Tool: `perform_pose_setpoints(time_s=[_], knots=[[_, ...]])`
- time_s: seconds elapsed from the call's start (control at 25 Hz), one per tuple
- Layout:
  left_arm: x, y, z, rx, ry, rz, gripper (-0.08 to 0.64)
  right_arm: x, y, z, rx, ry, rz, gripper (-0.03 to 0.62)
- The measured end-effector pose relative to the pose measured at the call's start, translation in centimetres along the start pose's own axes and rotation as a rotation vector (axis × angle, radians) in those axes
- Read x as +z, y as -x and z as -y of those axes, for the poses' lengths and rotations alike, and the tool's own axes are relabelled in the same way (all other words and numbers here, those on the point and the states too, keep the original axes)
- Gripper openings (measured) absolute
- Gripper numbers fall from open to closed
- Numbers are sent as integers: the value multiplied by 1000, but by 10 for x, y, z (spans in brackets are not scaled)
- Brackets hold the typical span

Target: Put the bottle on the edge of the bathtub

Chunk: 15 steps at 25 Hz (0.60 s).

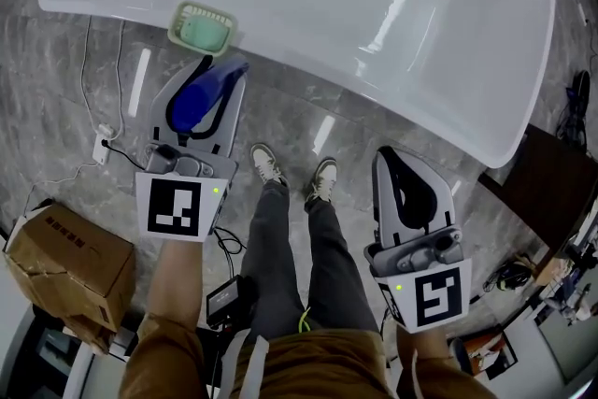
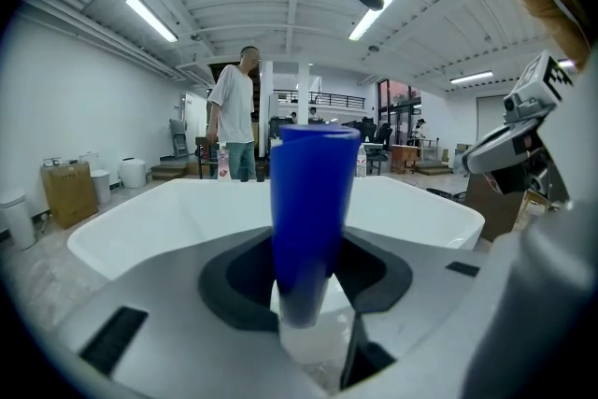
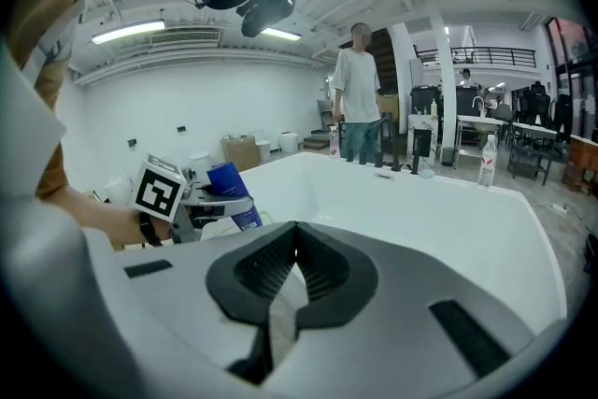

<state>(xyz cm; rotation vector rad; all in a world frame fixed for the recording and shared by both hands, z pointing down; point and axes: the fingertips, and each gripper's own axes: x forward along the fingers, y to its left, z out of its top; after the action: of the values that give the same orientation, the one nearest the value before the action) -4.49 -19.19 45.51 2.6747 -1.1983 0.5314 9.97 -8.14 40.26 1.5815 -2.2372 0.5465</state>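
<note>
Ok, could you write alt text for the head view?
From above: the left gripper holds a blue bottle near the rim of a white bathtub, beside a green basket. The right gripper, shut and empty, hangs over the grey floor by the person's legs.

green basket [image 1: 200,28], cardboard box [image 1: 70,262], white cable [image 1: 89,79], grey marble floor [image 1: 308,107]

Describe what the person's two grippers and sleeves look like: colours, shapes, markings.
The left gripper and right gripper are pale grey, rounded shells with black-lined jaws. Each carries a white cube with black square markers and a small green light beside it. The sleeves are brown.
</note>
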Motion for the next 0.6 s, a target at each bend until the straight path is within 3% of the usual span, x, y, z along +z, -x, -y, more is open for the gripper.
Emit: perform_pose_setpoints(time_s=[0.6], knots=[[-43,-49,4,-3,-6,-36,161,-26,-10,18,-32,-30,-29,5]])
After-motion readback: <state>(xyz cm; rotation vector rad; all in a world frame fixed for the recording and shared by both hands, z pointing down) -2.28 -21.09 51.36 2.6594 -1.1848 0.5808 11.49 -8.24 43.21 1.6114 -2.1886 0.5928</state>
